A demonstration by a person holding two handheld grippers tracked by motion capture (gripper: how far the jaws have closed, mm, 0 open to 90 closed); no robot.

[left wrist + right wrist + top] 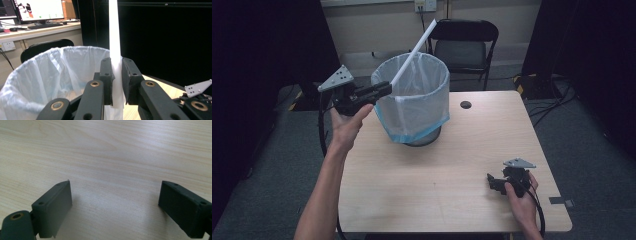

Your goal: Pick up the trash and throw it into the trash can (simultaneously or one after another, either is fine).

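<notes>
Left gripper [384,90] clamps a white paper tube [412,53] at its lower end — the tube slants up over the rim of the lined bin [412,107]. Step: disposal. Next, probably shift over the opening and release. Right gripper [492,181] rests wide open on the table [427,175], holding nothing.

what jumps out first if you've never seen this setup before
The eye goes first to the bin at the far middle of the table, lined with a white bag. Next comes the long white strip slanting up over its rim, pinched in the left gripper at the bin's left edge. The right gripper rests open on bare wood at the near right.
</notes>
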